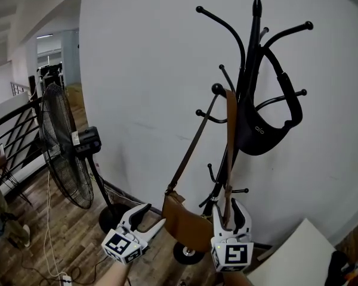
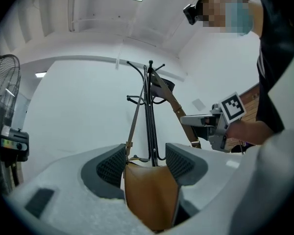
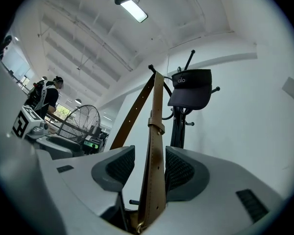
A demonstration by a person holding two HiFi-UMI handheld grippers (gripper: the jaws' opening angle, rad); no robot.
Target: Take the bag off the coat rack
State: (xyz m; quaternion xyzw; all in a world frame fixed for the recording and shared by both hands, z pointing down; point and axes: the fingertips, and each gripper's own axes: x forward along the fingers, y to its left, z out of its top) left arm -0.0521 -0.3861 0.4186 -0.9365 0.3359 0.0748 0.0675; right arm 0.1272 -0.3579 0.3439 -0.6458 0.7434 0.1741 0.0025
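Head view, left gripper (image 1: 154,215): fingers spread wide, tips just beside the near edge of the bag (image 1: 185,222), nothing clamped.
Head view, right gripper (image 1: 230,210): fingers stand either side of the strap (image 1: 231,142), which runs straight up from between them.
Head view, bag position: the tan body hangs low against the coat rack (image 1: 250,58), between the two grippers. Its strap loops over a ball-tipped hook (image 1: 217,89) well above both sets of fingers.
Head view, neighbour: a black visor (image 1: 259,139) hangs on a higher arm, above and beyond the right fingers.
Left gripper view, jaws: apart. The bag's top edge fills the gap between the pads (image 2: 111,168); firm contact cannot be confirmed.
Right gripper view, jaws: apart but fairly narrow. The strap lies against one pad (image 3: 180,170), with a clear gap to the other.
Right gripper view, buckle (image 3: 156,127): sits on the strap just beyond the fingertips.
Handling, judged: soft leather-like body that looks slack and fairly light, so it probably sags and swings once free. The strap is flat, limp and smooth, and may slide through a loose pinch.
Hold, judged: pinch the strap flat below the buckle, which serves as a stop. Support the body's top edge with the left fingers, then lift until the loop clears the hook's ball tip.
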